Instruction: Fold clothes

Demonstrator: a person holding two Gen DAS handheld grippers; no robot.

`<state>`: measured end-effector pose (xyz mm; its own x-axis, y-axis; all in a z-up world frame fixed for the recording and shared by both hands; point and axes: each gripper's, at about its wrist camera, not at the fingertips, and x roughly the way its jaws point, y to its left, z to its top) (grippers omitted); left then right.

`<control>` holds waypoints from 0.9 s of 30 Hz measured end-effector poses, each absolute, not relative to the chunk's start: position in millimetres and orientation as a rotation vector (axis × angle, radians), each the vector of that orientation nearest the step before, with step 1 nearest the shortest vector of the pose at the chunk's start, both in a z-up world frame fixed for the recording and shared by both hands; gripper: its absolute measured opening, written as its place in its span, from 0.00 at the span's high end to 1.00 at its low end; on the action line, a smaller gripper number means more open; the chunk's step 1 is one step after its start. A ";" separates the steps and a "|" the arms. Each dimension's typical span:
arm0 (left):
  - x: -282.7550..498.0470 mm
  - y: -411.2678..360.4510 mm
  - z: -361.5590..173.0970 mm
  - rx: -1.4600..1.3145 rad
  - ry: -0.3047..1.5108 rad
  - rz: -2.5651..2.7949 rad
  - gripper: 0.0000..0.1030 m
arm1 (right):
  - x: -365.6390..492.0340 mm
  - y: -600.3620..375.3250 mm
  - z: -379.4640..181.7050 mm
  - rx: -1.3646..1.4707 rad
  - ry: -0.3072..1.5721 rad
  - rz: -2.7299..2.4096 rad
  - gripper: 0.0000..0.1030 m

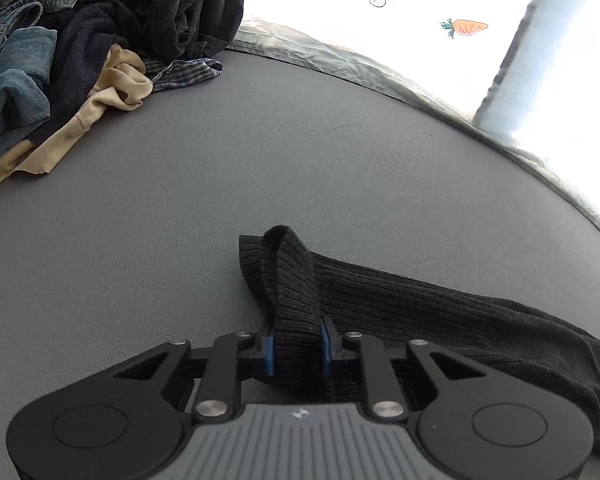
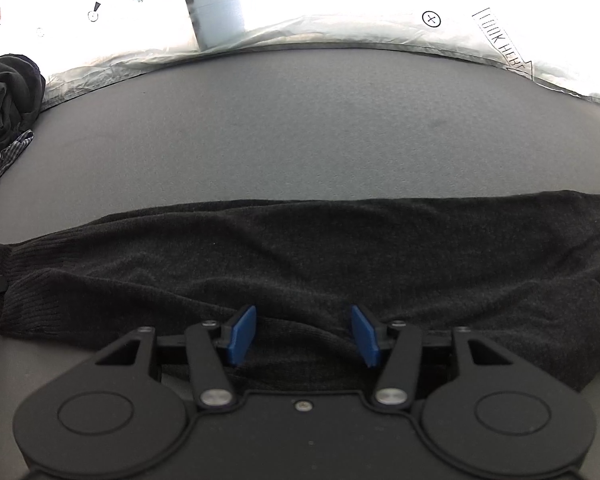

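The dark knit sweater (image 2: 300, 248) is spread in a long band across the grey counter (image 2: 300, 120), right in front of both tools. It looks like a soft, floppy thing: fine knit in the middle, thicker ribbing at the end. My guess is it's light, sags wherever it isn't held, and bunches instead of keeping a crease, so pulling it taut matters more than strength.

The left tool (image 1: 298, 344) is clamped on the ribbed end (image 1: 288, 280), which stands up in a little hump between its blue pads. Ribbing is probably the best place to grab, since it's thick and grippy and won't slide out the way the thin part might.

The right tool (image 2: 304, 334) has its fingers spread apart over the near edge of the sweater, holding nothing. If it grabs, I'd go for that near edge and pinch all the layers there, not just the top one.

Further off, ahead and to the left of the left tool, there's a pile of clothes (image 1: 80, 40). Beyond the counter's far edge is a white sheet with carrot prints (image 1: 466, 27).
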<state>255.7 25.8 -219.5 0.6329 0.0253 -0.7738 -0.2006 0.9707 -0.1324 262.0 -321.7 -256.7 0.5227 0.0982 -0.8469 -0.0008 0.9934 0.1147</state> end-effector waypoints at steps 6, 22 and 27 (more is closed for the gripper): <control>255.3 1.0 -194.2 -0.220 0.821 0.045 0.86 | 253.0 -335.7 -246.6 0.129 0.993 0.058 0.47; 263.2 -274.5 -149.3 -0.046 0.788 -0.571 0.37 | 186.3 -452.9 -211.2 0.173 0.900 -0.129 0.47; 261.4 -252.3 -169.0 0.028 0.803 -0.409 0.23 | 194.4 -471.9 -214.1 0.214 0.896 -0.107 0.47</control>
